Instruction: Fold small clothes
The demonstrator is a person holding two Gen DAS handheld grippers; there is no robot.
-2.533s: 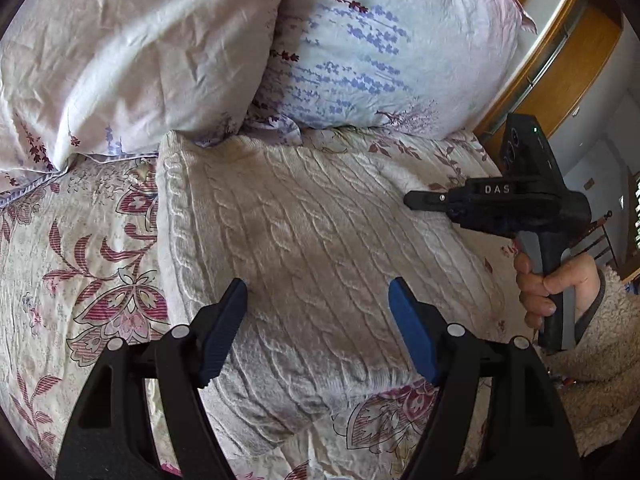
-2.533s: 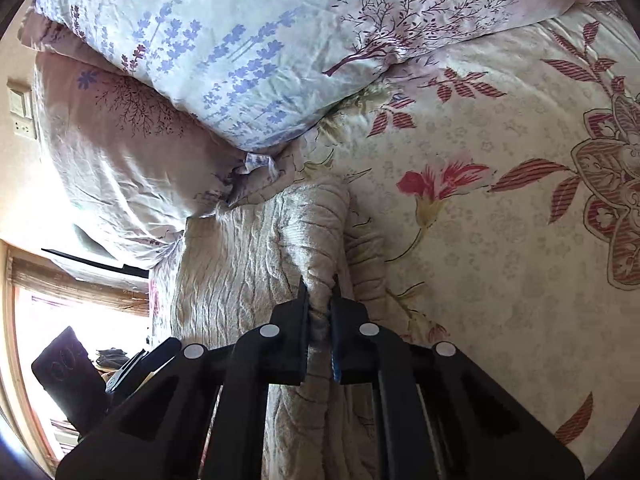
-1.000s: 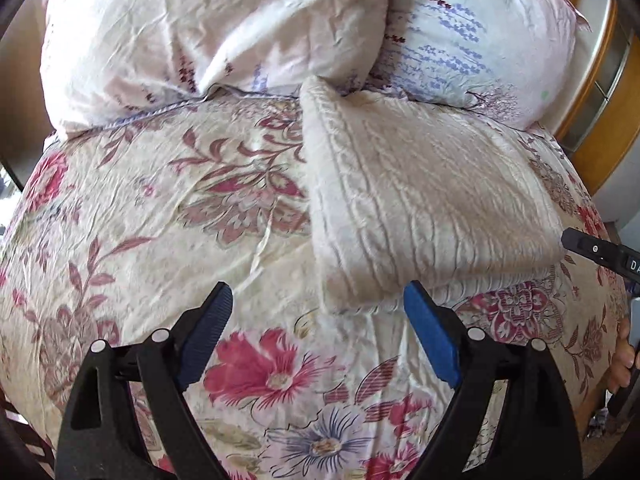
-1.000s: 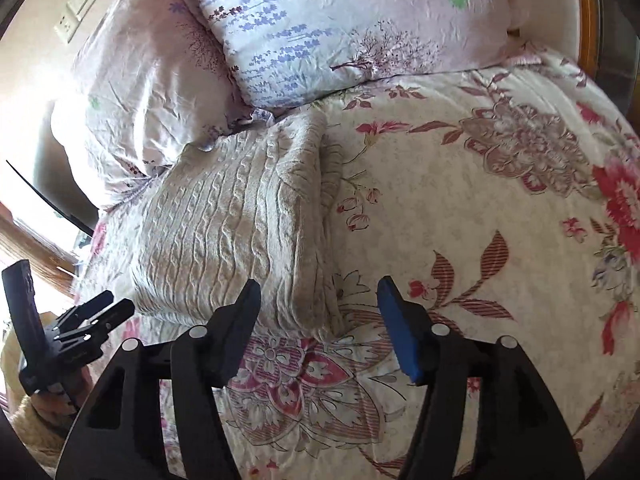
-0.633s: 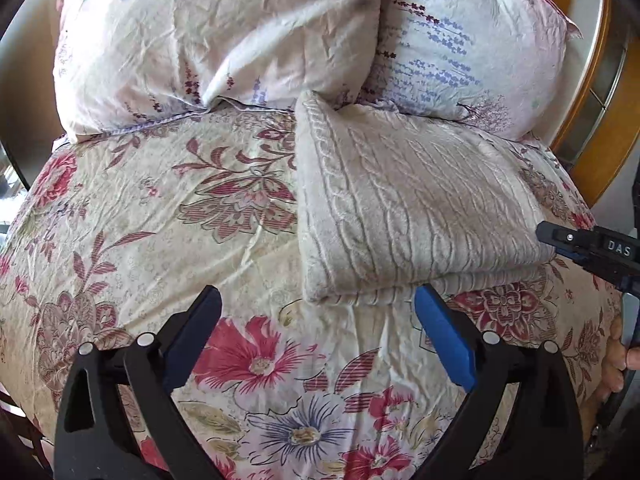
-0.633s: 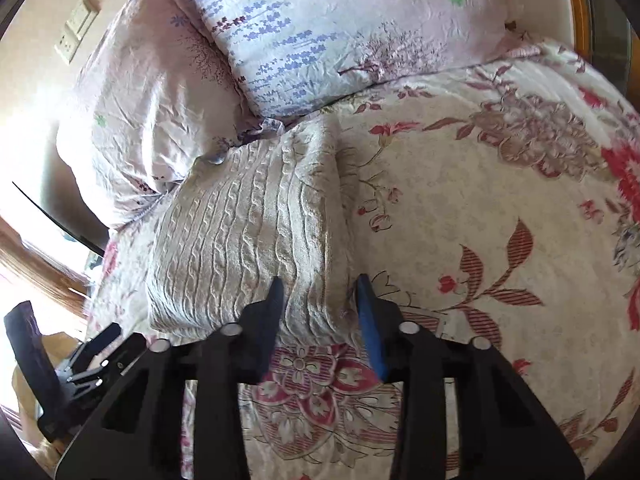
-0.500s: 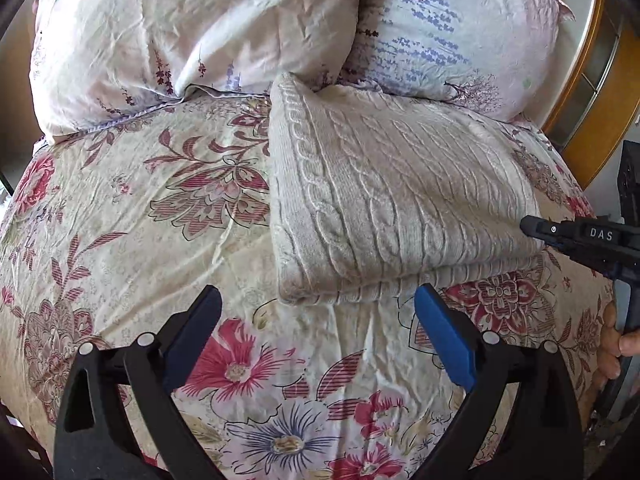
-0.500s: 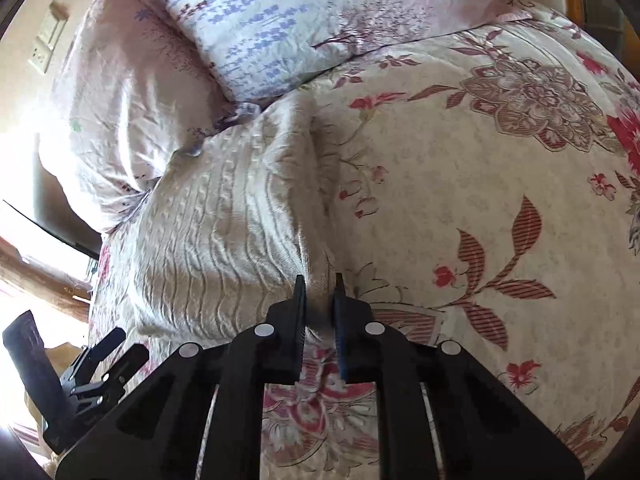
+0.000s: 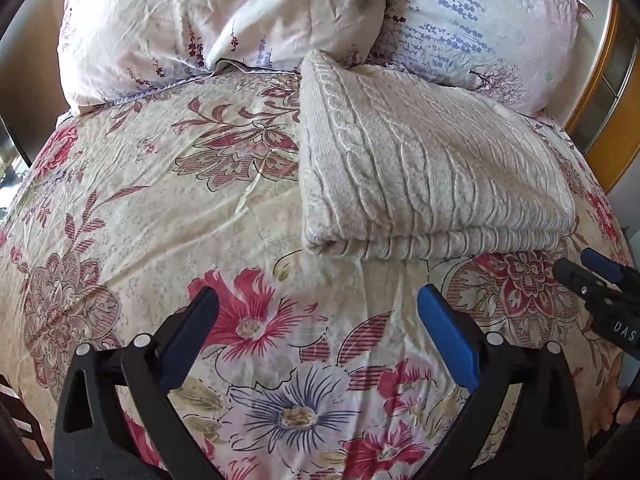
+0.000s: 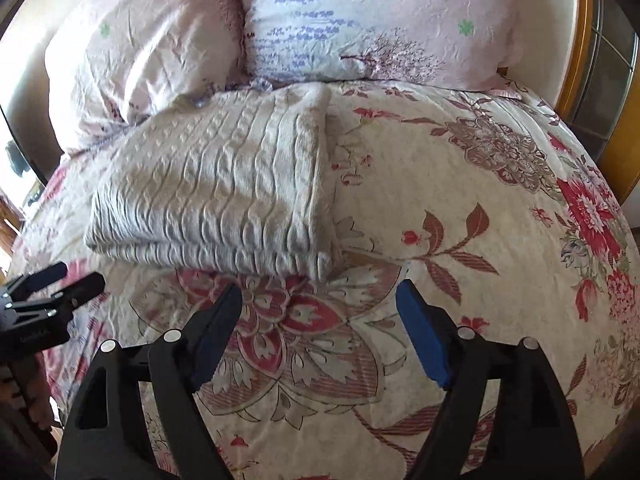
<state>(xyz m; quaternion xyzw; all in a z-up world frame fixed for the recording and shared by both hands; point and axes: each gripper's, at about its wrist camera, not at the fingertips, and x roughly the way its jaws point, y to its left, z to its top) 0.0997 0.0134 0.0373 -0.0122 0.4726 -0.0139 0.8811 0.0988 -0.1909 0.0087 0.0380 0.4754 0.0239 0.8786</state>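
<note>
A cream cable-knit sweater [image 9: 424,176] lies folded into a thick rectangle on the floral bedspread [image 9: 160,208], its far end against the pillows. It also shows in the right wrist view [image 10: 224,192]. My left gripper [image 9: 316,328] is open and empty, above the bedspread short of the sweater's near edge. My right gripper [image 10: 320,320] is open and empty, just short of the sweater's near right corner. The right gripper's tip shows at the right edge of the left wrist view [image 9: 600,280]; the left gripper shows at the left of the right wrist view [image 10: 44,292].
Two pale flowered pillows [image 9: 224,16] [image 9: 472,24] stand at the head of the bed behind the sweater. A wooden frame [image 9: 600,92] runs along the right side. The bedspread slopes off to both sides.
My right gripper was shut on the sweater's near corner half a second ago; it has let go, opened and drawn back. My left gripper stayed open and backed away a little.
</note>
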